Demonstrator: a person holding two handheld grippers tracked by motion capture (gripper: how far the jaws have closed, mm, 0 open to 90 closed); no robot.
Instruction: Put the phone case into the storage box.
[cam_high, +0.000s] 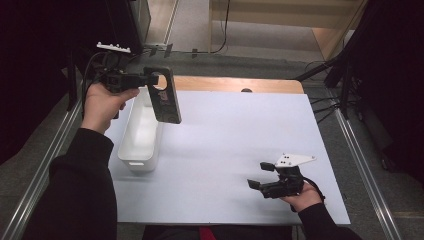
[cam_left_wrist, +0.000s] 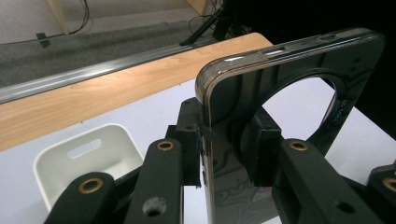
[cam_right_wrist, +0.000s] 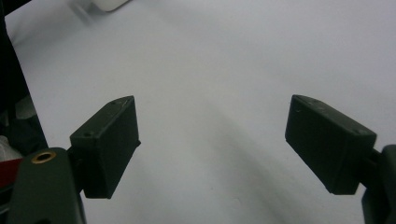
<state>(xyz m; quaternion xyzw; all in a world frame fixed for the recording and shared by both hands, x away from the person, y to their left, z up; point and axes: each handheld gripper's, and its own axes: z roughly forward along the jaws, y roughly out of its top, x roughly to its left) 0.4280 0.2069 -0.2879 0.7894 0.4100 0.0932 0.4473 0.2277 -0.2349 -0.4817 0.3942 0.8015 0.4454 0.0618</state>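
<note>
- Jaws of the left gripper are clamped on a dark phone case with a round cutout near its top, held in the air at about 10 o'clock on the white table.
- Left gripper view: the case stands edge-on between the black pads.
- White bin, open-topped, sits on the table just below the case; its handle slot shows in the left gripper view.
- Right gripper rests at about 5 o'clock, jaws spread wide, gripping nothing.
</note>
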